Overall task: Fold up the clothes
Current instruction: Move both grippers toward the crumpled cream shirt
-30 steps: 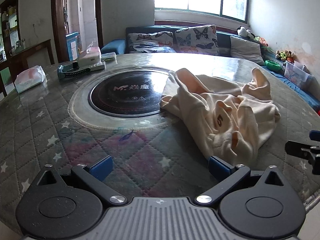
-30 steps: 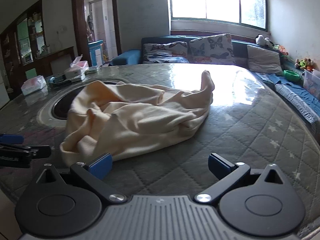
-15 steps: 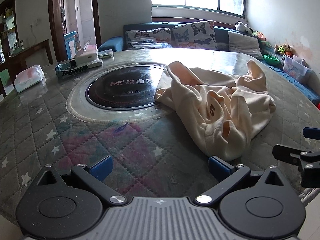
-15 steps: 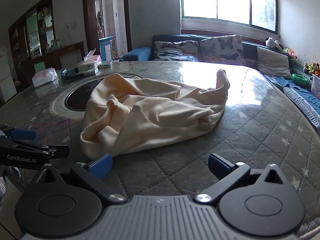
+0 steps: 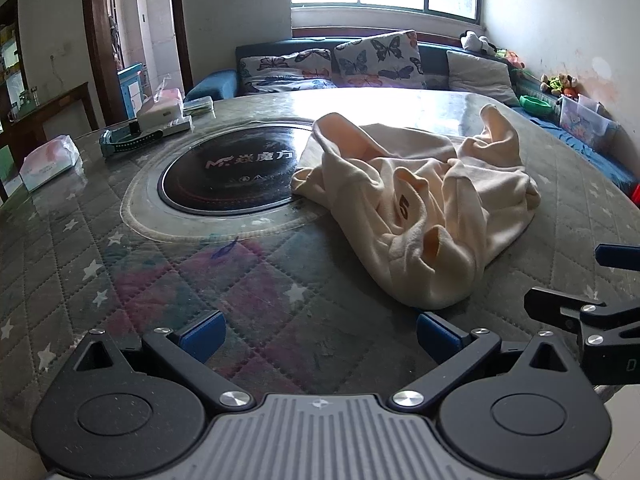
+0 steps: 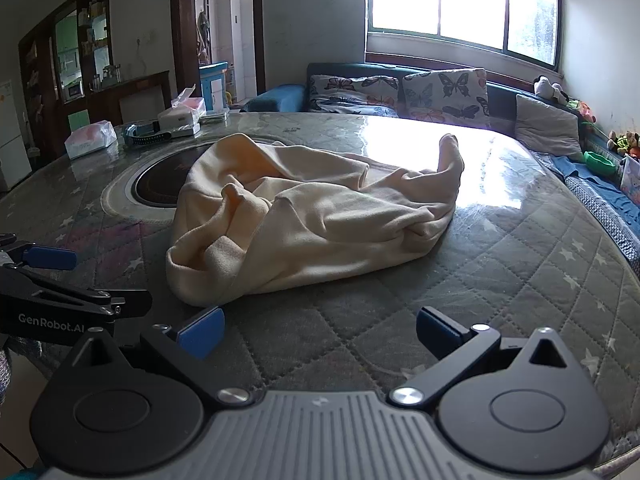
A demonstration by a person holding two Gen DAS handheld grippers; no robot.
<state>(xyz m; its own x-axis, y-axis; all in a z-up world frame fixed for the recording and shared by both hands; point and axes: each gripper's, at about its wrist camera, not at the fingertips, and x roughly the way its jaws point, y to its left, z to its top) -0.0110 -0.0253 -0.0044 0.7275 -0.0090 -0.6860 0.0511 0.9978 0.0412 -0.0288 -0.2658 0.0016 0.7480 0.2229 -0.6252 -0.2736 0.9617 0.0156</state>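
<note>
A cream garment [image 5: 424, 200] lies crumpled in a heap on the round quilted table [image 5: 120, 280], right of the black centre disc [image 5: 236, 172]; a dark number shows on one fold. My left gripper [image 5: 318, 336] is open near the table's front edge, its right fingertip just short of the heap's near end. In the right wrist view the same garment [image 6: 312, 220] lies ahead, and my right gripper [image 6: 318, 330] is open, its left fingertip close to the cloth's near corner. Nothing sits between either pair of fingers. Each gripper shows at the edge of the other's view.
At the table's far left stand a tissue pack [image 5: 48, 162], a white box [image 5: 162, 114] and a teal watch-like strap [image 5: 128, 140]. A sofa with butterfly cushions [image 5: 360, 60] runs behind the table; toys and a bin [image 5: 580, 116] sit at the right wall.
Both grippers have drawn back and risen a little, so the garment sits farther ahead in both views. Each gripper's view of the other has grown. The cloth itself has not moved.
</note>
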